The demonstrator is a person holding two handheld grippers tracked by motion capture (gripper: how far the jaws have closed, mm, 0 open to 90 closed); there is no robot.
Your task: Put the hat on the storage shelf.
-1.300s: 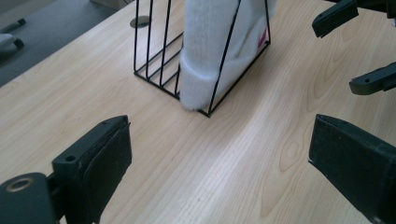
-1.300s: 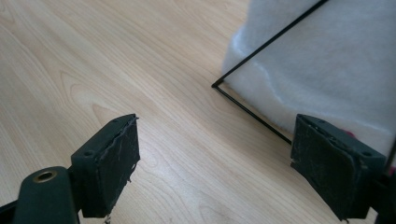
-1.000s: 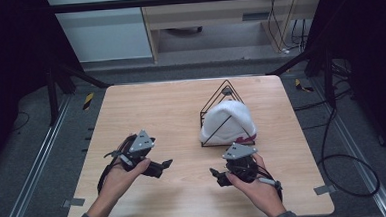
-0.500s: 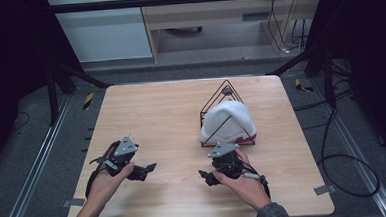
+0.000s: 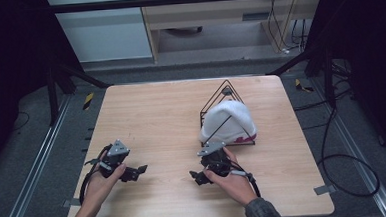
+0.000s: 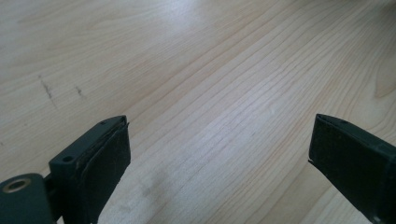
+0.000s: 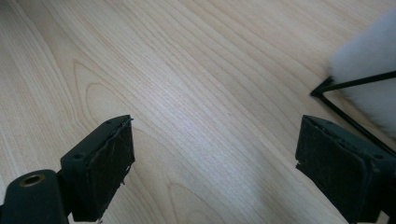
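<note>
Both tools have pulled back toward the near edge of the worktop [image 5: 171, 114] over the last second. The left tool [image 5: 140, 170], which a second ago sat higher up the board, now lies close to the near left corner. The right tool [image 5: 194, 177] has slid back and to the left, away from the white hat [image 5: 230, 120] it was almost touching. Read as a judgement, this looks like a retreat to a rest position, with the hat left alone on its stand rather than being reached for.

Each tool is released: in the left gripper view [image 6: 219, 163] and the right gripper view [image 7: 215, 168] the jaws stand wide apart with only bare wood between them.

The hat sits toward the far right part of the worktop, draped over a thin black wire stand [image 5: 224, 94] shaped like a pyramid. It looks soft and fuzzy, like knit or fleece, with a pink band at its lower edge. The stand's rods are slim and rigid. The worktop is pale wood with clear grain and a few faint scuffs.
</note>
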